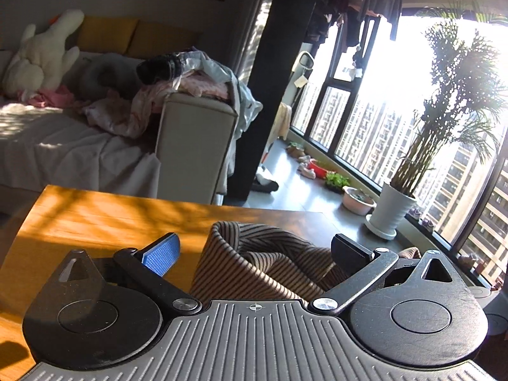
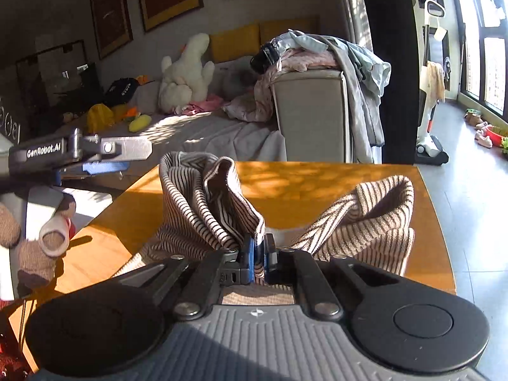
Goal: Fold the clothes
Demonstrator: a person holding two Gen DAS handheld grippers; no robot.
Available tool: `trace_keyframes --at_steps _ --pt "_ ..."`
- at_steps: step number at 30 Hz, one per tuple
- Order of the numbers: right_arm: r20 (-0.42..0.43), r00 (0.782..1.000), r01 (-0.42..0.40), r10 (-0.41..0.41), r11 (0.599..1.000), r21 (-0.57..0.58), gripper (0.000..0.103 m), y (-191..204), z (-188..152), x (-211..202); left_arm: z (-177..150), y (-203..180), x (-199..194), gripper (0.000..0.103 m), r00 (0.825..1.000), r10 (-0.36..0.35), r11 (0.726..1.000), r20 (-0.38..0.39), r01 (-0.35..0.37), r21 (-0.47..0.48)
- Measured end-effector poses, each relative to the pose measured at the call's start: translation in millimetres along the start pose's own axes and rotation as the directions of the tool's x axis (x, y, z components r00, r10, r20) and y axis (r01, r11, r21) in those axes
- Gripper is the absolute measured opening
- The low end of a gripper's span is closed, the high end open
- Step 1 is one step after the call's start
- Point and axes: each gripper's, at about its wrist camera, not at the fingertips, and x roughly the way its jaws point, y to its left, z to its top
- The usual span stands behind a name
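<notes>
A brown-and-cream striped garment [image 2: 203, 203] lies bunched on the wooden table [image 2: 317, 177]. My right gripper [image 2: 257, 254] is shut on a fold of it and holds that part raised, the cloth standing up on both sides of the fingers. In the left wrist view the same garment [image 1: 254, 260] lies between and below my open left gripper [image 1: 254, 250], whose blue-padded left finger [image 1: 162, 254] and dark right finger [image 1: 349, 250] stand wide apart and hold nothing. The left gripper [image 2: 104, 158] also shows at the left of the right wrist view, off the table's edge.
A sofa [image 1: 63, 139] behind the table holds a white plush toy [image 1: 41, 57] and a heap of clothes [image 1: 190, 76] on its armrest. A dark pillar [image 1: 273, 79], a potted palm [image 1: 393, 209] and floor items stand by the windows on the right.
</notes>
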Motion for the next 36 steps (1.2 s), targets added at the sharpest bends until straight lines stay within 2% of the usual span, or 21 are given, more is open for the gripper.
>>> trace_keyframes --at_steps 5,8,9,10,11,12,13,15,17,20,23,25,26,28,32,36 --pt "-0.081 0.997 0.01 -0.008 1.0 0.015 0.005 5.2 -40.8 -9.6 -24.7 -7.0 2.0 0.103 0.995 0.02 0.999 -0.101 -0.017 0.034" --pt "-0.044 0.999 -0.007 0.005 1.0 -0.03 0.008 8.8 -41.7 -32.8 -36.9 -4.9 2.6 0.102 0.988 0.038 0.997 -0.151 -0.028 0.071" --pt "-0.018 1.0 -0.01 0.01 0.999 -0.031 0.013 7.9 -38.4 -42.2 -40.8 -4.3 2.3 0.102 0.985 0.047 0.996 -0.166 -0.033 0.086" --pt "0.018 1.0 -0.002 0.002 1.0 -0.022 0.026 6.1 -33.6 -51.7 -44.6 -3.7 2.0 0.101 0.982 0.055 0.994 -0.18 -0.038 0.1" --pt "0.06 0.998 0.015 -0.015 1.0 -0.006 0.035 3.6 -27.9 -61.4 -47.7 -2.7 2.1 0.101 0.979 0.062 0.993 -0.194 -0.041 0.108" --pt "0.1 0.994 0.045 -0.045 0.999 0.008 0.05 0.9 -23.2 -69.1 -49.6 -2.6 2.3 0.101 0.977 0.064 0.993 -0.205 -0.041 0.112" --pt "0.127 0.988 0.083 -0.084 0.996 0.017 0.058 -2.3 -19.4 -72.3 -53.0 -2.6 2.5 0.101 0.973 0.065 0.992 -0.22 -0.039 0.118" --pt "0.146 0.978 0.146 -0.15 0.989 0.038 0.063 -10.8 -13.8 -70.2 -57.6 -4.1 1.5 0.101 0.967 0.068 0.99 -0.244 -0.036 0.133" --pt "0.104 0.977 0.176 -0.183 0.982 0.074 0.063 -22.7 -14.4 -56.5 -59.2 -4.0 -1.4 0.101 0.965 0.06 0.991 -0.254 -0.028 0.129" --pt "-0.026 0.978 0.208 -0.206 0.972 0.113 0.063 -37.4 -27.3 -25.1 -50.6 3.1 -11.7 0.101 0.973 0.005 0.999 -0.229 0.004 0.04" --pt "-0.101 0.974 0.213 -0.202 0.97 0.115 0.048 -38.3 -45.7 -3.0 -44.8 9.1 -9.2 0.101 0.974 -0.037 0.999 -0.222 0.031 -0.032" --pt "-0.092 0.976 0.208 -0.198 0.971 0.119 0.045 -38.2 -48.2 2.4 -44.0 11.9 0.4 0.097 0.969 -0.057 0.997 -0.239 0.044 -0.059" --pt "-0.081 0.977 0.204 -0.195 0.971 0.121 0.044 -38.3 -48.2 4.3 -45.4 12.7 8.3 0.088 0.966 -0.057 0.997 -0.254 0.044 -0.058" --pt "-0.071 0.979 0.197 -0.189 0.972 0.125 0.041 -40.7 -45.3 12.0 -48.9 15.5 25.4 0.081 0.96 -0.043 0.998 -0.277 0.03 -0.052" --pt "-0.057 0.978 0.204 -0.199 0.973 0.11 0.041 -44.3 -31.9 36.3 -45.6 32.0 57.6 0.073 0.963 -0.034 0.997 -0.266 0.013 -0.079" --pt "-0.034 0.977 0.211 -0.209 0.972 0.107 0.041 -51.6 -11.1 68.3 -29.5 46.0 86.2 0.071 0.972 -0.005 0.996 -0.236 -0.016 -0.087"
